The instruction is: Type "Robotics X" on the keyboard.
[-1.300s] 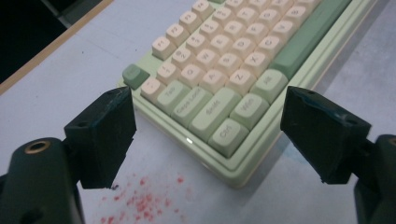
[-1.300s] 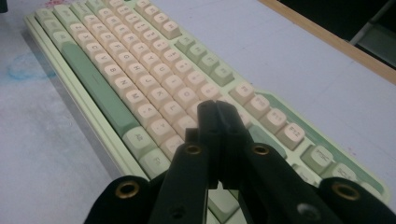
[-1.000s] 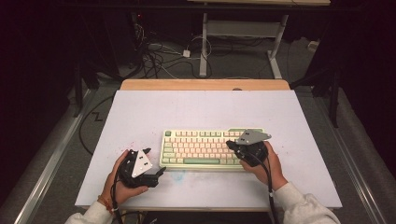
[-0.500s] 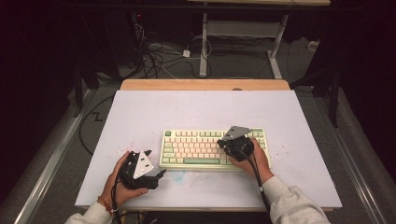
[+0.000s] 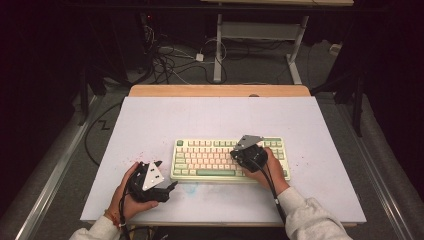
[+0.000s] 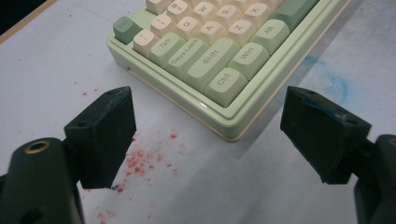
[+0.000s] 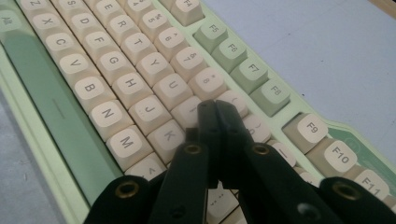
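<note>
I'm typing: my right gripper [image 7: 215, 109], jaws pressed together and empty, hovers over the keyboard [image 5: 210, 159] near I; next, press straight down. Left gripper [image 6: 210, 135] rests wide open.
</note>
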